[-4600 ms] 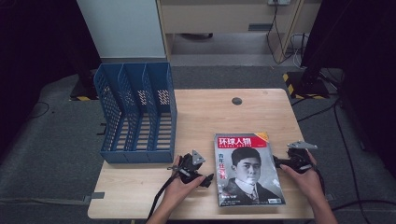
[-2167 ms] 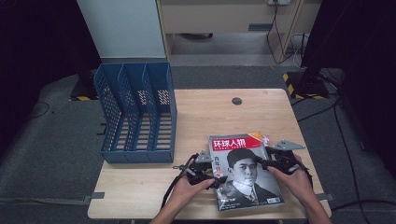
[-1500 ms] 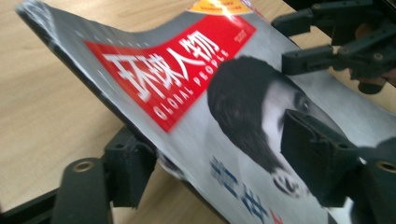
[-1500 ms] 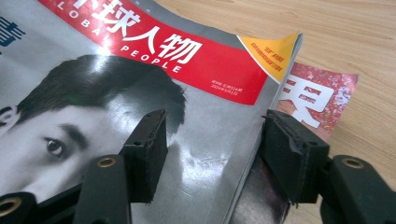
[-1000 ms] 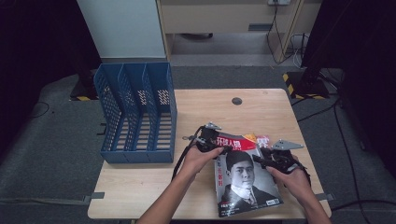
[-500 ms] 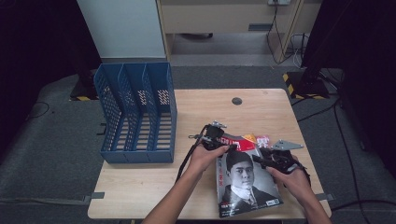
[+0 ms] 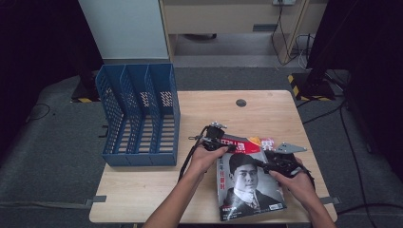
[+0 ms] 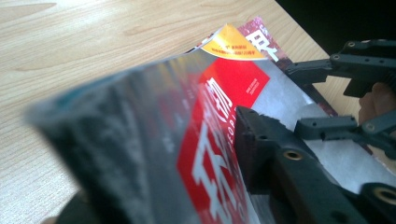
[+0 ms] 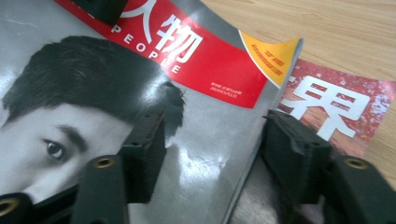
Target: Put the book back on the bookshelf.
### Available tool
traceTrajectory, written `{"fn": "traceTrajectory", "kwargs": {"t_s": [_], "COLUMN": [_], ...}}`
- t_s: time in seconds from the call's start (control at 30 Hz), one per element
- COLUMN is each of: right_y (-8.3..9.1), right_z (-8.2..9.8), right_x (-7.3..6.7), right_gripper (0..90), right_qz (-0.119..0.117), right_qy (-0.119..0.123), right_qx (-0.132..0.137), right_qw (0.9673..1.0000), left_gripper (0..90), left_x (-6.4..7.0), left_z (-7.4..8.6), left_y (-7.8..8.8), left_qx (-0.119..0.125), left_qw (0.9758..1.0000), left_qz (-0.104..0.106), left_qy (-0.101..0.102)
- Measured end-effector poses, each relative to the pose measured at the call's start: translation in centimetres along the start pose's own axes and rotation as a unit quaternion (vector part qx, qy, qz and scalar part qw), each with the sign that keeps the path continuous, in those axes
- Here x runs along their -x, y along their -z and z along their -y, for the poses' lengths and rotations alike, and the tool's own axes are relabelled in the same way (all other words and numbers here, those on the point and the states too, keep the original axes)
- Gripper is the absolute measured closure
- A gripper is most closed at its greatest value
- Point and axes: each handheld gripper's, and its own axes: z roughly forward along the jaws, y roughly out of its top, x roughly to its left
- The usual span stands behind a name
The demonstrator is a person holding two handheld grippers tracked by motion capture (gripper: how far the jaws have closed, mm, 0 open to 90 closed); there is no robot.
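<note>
Left gripper point(image 7: 227, 145): jaws just closed in, now clamped on the far-left corner of the magazine point(image 7: 247, 183), cover bowed up. Right gripper point(image 7: 263, 164): jaws just widened, released, straddling the magazine's right edge, one over the cover. Magazine sits near-right on the surface point(image 7: 142, 190), over a second magazine point(image 9: 345, 107).

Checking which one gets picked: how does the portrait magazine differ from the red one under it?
Cover: the portrait magazine is grey with a face and a red title band; the red magazine shows red with white characters.
Place: the portrait magazine lies on top; the red magazine sits beneath, with just its far right corner peeking out.
Pose: the portrait magazine's far edge curls upward; the red magazine's corner lies flat.
Both have white title characters.
</note>
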Motion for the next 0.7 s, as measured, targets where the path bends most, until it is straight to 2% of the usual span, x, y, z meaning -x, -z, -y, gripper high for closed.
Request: {"fn": "traceTrajectory", "kwargs": {"t_s": [0.07,0.33,0.5,0.7], "right_y": [-0.17,-0.54,-0.5,-0.44], "right_z": [-0.07,-0.22,-0.17,-0.08], "right_x": [-0.02,-0.12,-0.18,-0.1], "right_gripper": [29.6,20.0,23.0,26.2], "right_qz": [-0.002,-0.004,-0.005,-0.003], "right_qy": [-0.009,-0.017,-0.013,-0.008], "right_qx": [0.002,0.003,0.002,0.006], "right_qw": [1.0,0.9998,0.9999,0.9999], "left_gripper": [78.0,79.0,78.5,71.1], "left_x": [0.02,0.34,0.65,0.73], "left_z": [-0.06,-0.21,-0.53,-0.83], "left_y": [0.11,0.39,0.45,0.16], "left_qx": [0.005,0.012,0.007,-0.003], "left_qw": [1.0,0.9998,0.9998,0.9998], "left_qz": [0.005,0.011,0.01,0.003], "left_qy": [0.001,-0.007,-0.017,-0.017]}}
